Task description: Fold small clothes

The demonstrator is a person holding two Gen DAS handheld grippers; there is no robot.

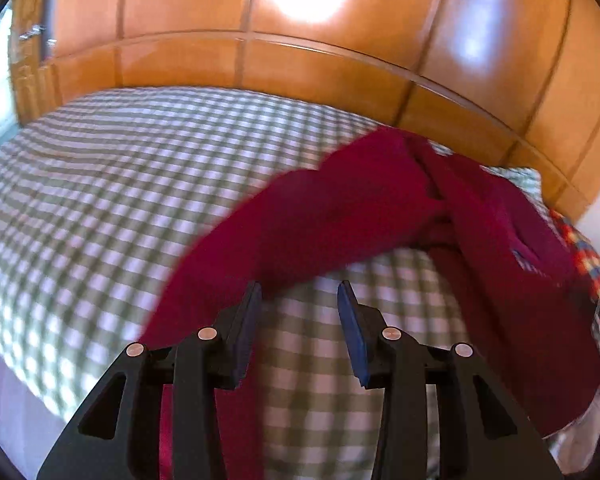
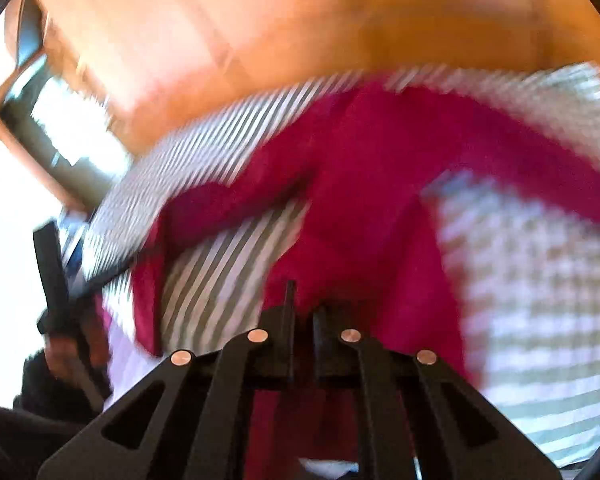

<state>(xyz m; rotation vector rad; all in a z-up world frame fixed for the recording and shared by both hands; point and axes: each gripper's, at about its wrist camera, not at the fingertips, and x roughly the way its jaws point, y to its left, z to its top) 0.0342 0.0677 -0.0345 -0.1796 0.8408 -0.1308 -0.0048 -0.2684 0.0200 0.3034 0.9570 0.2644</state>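
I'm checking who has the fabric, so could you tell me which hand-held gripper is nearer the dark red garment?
Right. The right hand-held gripper is nearly shut, apparently on the dark red garment; the left hand-held gripper hangs open beside its edge, over the green-and-white checked bedsheet.

A bed [image 1: 148, 184] covered in a green-and-white checked sheet carried everything, its far side running along a glossy wooden wall [image 1: 340, 68]. A crimson garment [image 1: 340, 208] lay spread across the sheet near that wall, one long part trailing away from it. A multicoloured cloth [image 1: 588, 260] lay just beside the garment.
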